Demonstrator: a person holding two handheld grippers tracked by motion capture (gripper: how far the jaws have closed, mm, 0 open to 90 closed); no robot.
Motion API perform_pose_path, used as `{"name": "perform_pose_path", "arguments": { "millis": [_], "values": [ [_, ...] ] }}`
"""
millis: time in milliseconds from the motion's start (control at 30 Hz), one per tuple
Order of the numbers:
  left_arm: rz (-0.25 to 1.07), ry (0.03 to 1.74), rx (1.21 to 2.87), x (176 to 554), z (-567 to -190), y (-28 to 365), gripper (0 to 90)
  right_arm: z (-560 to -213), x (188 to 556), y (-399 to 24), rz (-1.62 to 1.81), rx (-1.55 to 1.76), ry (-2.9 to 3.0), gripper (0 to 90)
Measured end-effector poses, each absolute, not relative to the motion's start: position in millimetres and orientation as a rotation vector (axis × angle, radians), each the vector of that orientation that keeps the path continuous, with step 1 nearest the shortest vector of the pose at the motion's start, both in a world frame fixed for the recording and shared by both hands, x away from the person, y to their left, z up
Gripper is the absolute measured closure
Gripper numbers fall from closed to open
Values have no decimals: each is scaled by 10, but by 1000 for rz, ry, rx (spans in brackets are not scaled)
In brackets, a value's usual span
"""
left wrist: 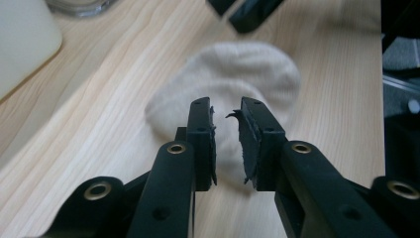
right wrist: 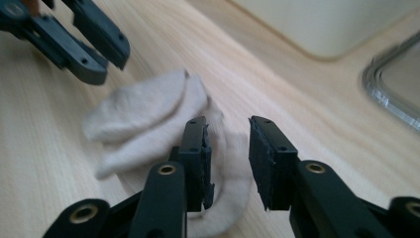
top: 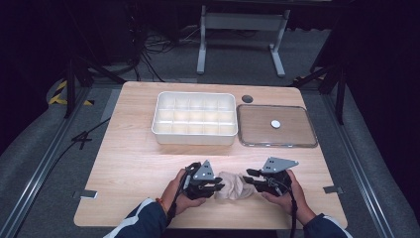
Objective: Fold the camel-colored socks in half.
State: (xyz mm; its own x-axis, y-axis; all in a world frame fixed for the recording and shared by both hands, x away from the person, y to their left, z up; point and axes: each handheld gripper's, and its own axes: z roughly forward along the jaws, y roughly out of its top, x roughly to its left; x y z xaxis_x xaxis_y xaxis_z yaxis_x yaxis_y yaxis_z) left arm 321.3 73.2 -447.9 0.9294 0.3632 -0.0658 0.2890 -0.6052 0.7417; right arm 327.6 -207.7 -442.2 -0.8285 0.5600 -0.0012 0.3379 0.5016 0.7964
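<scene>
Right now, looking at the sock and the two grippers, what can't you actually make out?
- High view: both ends of the sock lie under the left gripper and right gripper.
- Right gripper view: the transparent lid is cut off by the edge.
- Left gripper view: the sock's near end sits behind the jaws.

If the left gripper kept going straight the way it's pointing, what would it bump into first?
Most likely the beige sock, which lies right ahead of the left gripper and its open jaws. Past it waits the right gripper; depth is hard to judge.
</scene>
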Motion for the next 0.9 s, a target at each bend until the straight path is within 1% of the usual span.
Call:
{"name": "perform_pose_path", "arguments": {
  "millis": [33, 133, 267, 333, 400, 533, 633, 700, 900],
  "values": [
    [107, 479, 2269, 3204, -4504, 767, 767, -4383, 3254, -2065, 1255, 744, 2476, 715],
    [86, 521, 2280, 3202, -4595, 826, 762, -4291, 3197, -2014, 1311, 703, 2465, 714],
    [74, 539, 2284, 3218, -4666, 798, 749, -4266, 3137, -1924, 1311, 650, 2497, 720],
    [74, 554, 2284, 3221, -4696, 782, 703, -4295, 3118, -1881, 1267, 615, 2527, 721],
    [68, 571, 2275, 3225, -4712, 784, 676, -4353, 3125, -1868, 1226, 611, 2556, 725],
    [40, 638, 2226, 3248, -4735, 798, 598, -4520, 3187, -1862, 1131, 618, 2614, 758],
    [24, 661, 2223, 3234, -4765, 776, 556, -4602, 3208, -1850, 1088, 619, 2652, 773],
    [28, 661, 2225, 3227, -4773, 764, 547, -4664, 3221, -1838, 1080, 629, 2671, 782],
    [10, 677, 2203, 3241, -4802, 687, 553, -4684, 3216, -1835, 1079, 631, 2668, 799]
  ]
}}
